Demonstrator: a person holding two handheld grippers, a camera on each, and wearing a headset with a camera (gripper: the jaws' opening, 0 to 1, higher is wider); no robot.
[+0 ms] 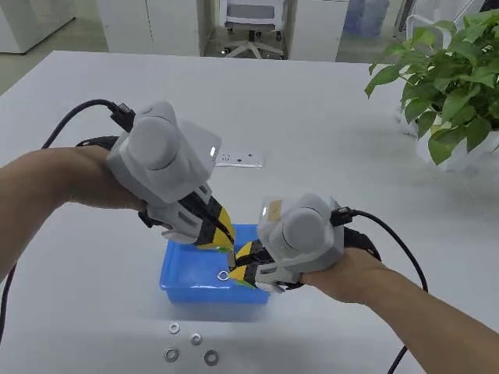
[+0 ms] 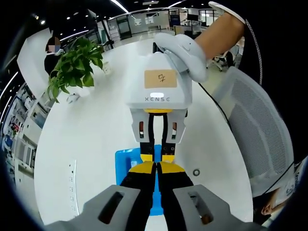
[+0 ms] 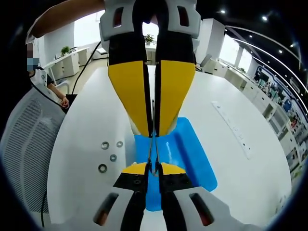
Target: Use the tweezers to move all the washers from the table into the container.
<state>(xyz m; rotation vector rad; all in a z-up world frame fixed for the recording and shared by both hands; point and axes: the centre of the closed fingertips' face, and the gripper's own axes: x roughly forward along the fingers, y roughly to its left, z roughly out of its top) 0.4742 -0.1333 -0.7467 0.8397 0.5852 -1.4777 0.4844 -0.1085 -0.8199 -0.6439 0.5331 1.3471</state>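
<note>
Head view: you've got both tools nose to nose over the blue container [image 1: 175,274], low in the middle of the frame, on the white desk [image 1: 327,132].
Left hand-held gripper [image 1: 222,234]: clenched, its yellow jaws pressed together on the tweezers [image 3: 152,137], a thin dark sliver running down the middle of the right gripper view.
Right hand-held gripper [image 1: 243,266]: clenched too, nipping the same sliver from the other end, as far as that view lets me see.
Carried washer [image 1: 224,275]: a small ring sits right at the meeting tips, over the container's open top. Whether the tweezers grip it or it lies inside, I can't tell.
Loose washers [image 1: 196,338]: four lie on the desk at the bottom of the frame, just outside the container's near wall, close together but apart.
Progress: my read is one in transit, four to go.
Risk, drop: release off-centre and the ring could clip the rim and bounce back onto the desk.
Risk, twist: that's two grips on one thin tool. If your hands pull differently, the tweezers may rotate or slip out.
Risk, next pick: the four lie close, so the tips could nudge a neighbour away, and flat rings on a smooth desk look hard to get under.
</note>
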